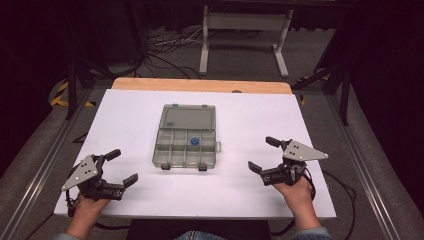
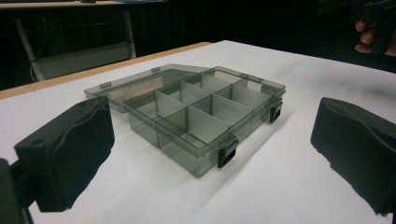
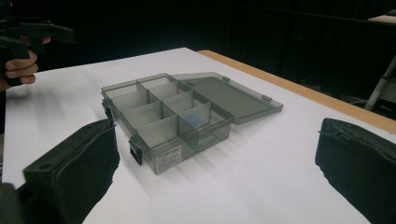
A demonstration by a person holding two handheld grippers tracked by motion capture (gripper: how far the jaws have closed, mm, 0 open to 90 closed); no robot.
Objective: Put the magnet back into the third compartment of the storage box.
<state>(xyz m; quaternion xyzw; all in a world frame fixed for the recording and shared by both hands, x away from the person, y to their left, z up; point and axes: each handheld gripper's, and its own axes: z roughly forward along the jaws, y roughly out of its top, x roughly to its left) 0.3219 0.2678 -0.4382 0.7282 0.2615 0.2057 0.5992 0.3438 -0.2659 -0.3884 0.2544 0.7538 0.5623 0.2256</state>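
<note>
left gripper (image 1: 118, 167): in my left hand (image 1: 85, 207), resting at the near left of the table, jaws spread wide, nothing between them
right gripper (image 1: 266, 153): in my right hand (image 1: 296, 190), near right of the table, jaws spread wide too, empty
both vs box: each well apart from it, one either side, both aimed roughly inward at it
organizer box (image 1: 185, 148): grey see-through plastic, mid-table between my grippers, compartment tray toward me
lid (image 1: 187, 117): swung fully open, lying flat on the table behind the tray, hinged at the far edge
latches (image 2: 227, 154): two black clips on the near front wall, both undone
compartments: grid of dividers in two rows; most look bare from the gripper views
blue part (image 1: 194, 142): small round piece in a back-row compartment, right of centre; shows as a bluish smudge through the walls in the right gripper view (image 3: 194, 119)
table (image 1: 240, 195): white top, wooden strip along the far edge
step in hand: my read is a neutral pose, no reach started
next move: likely either pick the blue part or shut the lid; for the pick, right gripper is closer, come in from above and narrow the jaws to fit between dividers; for the lid, hook its far edge, fold it toward me, steady the tray with the other gripper
risk: light box may slide on the smooth top if pushed one-sided
</note>
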